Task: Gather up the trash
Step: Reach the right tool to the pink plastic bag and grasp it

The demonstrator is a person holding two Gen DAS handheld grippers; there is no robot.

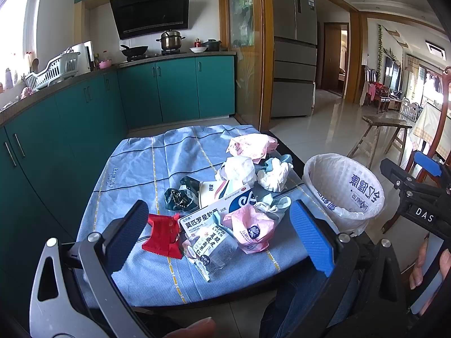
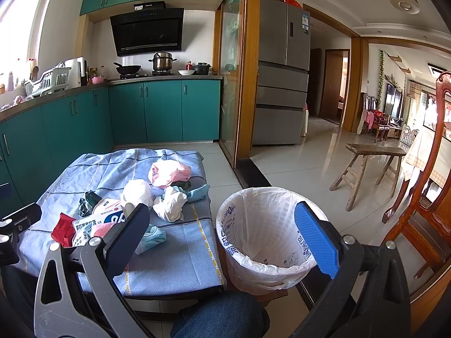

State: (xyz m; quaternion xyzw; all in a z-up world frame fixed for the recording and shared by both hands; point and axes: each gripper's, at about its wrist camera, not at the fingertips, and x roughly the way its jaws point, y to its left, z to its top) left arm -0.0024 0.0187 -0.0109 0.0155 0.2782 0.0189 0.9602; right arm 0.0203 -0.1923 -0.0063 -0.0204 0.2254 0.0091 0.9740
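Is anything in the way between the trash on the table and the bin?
Nothing visible is. The trash pile lies on the blue cloth, and the bin stands right beside the table with its top open and its liner looking empty. Both tools are open and hold nothing.

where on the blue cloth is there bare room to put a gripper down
Free: the left half of the blue cloth toward the teal cabinets, and the near strip before the bin. Crowded: the wrapper pile running from the red wrapper back to the pink bag.
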